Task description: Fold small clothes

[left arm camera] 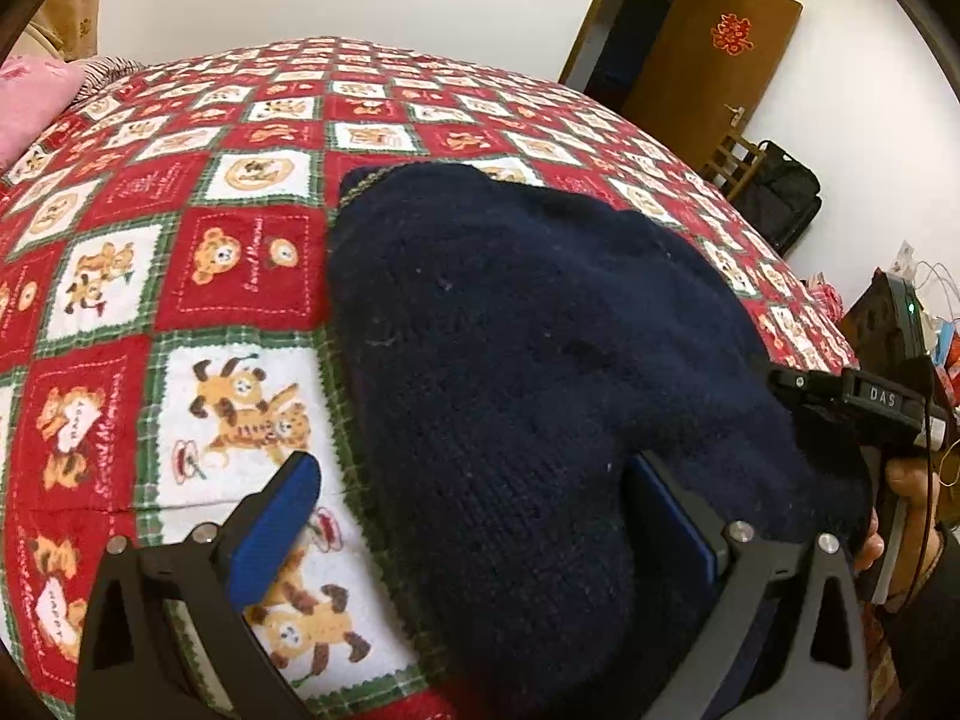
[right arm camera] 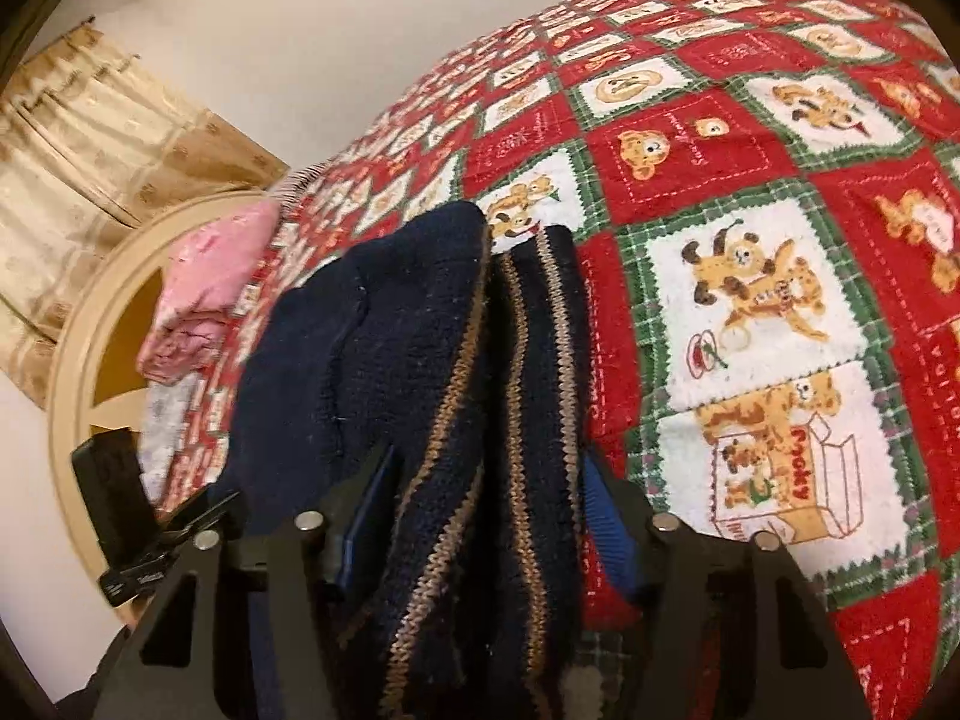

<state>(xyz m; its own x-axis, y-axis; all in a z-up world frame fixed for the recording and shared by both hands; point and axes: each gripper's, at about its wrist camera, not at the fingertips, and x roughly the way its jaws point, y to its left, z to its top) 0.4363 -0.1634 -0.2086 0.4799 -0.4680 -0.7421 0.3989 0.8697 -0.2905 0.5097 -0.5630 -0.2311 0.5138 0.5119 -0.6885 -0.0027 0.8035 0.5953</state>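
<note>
Folding is under way on a navy knitted garment (left arm camera: 516,360) that lies on the bed's red, white and green bear-print blanket (left arm camera: 198,276). In the left wrist view it fills the centre and lower right of the frame, a dark mound already doubled on itself, its trimmed edge toward the upper left of the pile.

The left gripper (left arm camera: 480,516) stands wide apart: its left finger is clear over the blanket at the lower left, while the other finger sits against or under the knit at the lower centre-right. Nothing is pinched, so it reads as released. The right gripper (right arm camera: 486,516) has the striped hem bunched between its blue fingers; the cloth fills the gap and appears clasped, though whether the pads truly press cannot be told for certain. In the left view that same tool and the hand holding it show at the right edge, at the garment's near right corner.

Judged from this, a fold has just been laid or is about to be set down. The next move likely calls for releasing the hem flat, then smoothing or taking a fresh edge with the free left fingers.

The garment's long axis runs from the bottom of the right wrist frame up toward its upper centre, tan stripes following that line; its far end points toward a pink cloth (right arm camera: 210,276) near the headboard.
</note>
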